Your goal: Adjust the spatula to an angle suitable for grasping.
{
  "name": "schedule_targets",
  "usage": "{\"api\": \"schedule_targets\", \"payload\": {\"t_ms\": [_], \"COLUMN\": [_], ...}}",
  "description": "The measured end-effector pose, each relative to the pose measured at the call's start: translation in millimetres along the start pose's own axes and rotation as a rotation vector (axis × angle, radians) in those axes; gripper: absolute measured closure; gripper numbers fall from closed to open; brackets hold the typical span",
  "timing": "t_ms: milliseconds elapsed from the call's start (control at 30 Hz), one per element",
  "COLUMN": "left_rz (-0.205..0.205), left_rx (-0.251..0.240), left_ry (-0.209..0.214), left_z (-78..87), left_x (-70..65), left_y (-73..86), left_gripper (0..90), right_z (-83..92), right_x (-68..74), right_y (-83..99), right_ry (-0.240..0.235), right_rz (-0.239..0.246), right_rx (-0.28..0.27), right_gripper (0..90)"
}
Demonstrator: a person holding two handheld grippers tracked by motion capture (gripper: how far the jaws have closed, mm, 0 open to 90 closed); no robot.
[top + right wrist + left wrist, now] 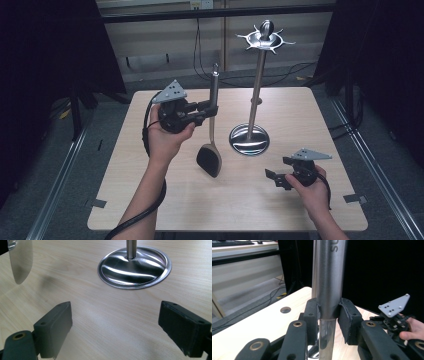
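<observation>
A spatula with a metal handle and a dark blade hangs upright over the table, blade down. My left gripper is shut on its handle, the pads pressing both sides. A metal utensil stand rises to the right of the spatula, with a round base and a hook crown on top. My right gripper rests low over the table near the front right, open, nothing between its pads. The spatula blade shows at the upper left of the right gripper view.
The wooden table has rounded corners and tape tabs at its front edges. Cables trail from both grippers. Black curtains flank the table, and floor rails run along both sides. The other gripper and a hand appear in the left gripper view.
</observation>
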State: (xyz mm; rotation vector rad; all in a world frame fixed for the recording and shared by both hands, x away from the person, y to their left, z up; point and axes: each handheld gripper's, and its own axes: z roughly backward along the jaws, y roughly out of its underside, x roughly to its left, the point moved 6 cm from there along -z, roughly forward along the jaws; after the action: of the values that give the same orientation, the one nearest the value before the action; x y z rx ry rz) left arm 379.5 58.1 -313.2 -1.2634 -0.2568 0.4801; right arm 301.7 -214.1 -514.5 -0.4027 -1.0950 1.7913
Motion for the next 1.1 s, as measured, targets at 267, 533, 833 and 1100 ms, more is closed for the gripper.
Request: {"api": "schedule_targets", "payload": {"t_ms": [267, 533, 833, 1100], "left_rz": [-0.003, 0.005, -0.005, -0.016], "left_rx": [-0.001, 0.004, -0.006, 0.003], "left_ry": [-0.037, -0.034, -0.022, -0.023], "left_z": [-6.8, -18.5, -30.2, -39.7], "left_x": [2.7, 1.0, -1.3, -2.7], "left_y": [-1.8, -8.1, -18.1, -24.0], "left_gripper": [69.8, 69.8, 69.8, 69.8], "right_z": [1.3, 2.0, 3.4, 4.7], "right_x": [-0.4, -0.9, -2.0, -2.8], "right_y": [-1.4, -2.4, -3.6, -4.4], "right_ry": [0.006, 0.009, 0.009, 0.009], "right_rz": [-0.001, 0.001, -0.002, -0.003], "right_rx": [-0.010, -0.018, -0.024, -0.028], "right_gripper": [11.7, 11.7, 11.7, 11.7]}}
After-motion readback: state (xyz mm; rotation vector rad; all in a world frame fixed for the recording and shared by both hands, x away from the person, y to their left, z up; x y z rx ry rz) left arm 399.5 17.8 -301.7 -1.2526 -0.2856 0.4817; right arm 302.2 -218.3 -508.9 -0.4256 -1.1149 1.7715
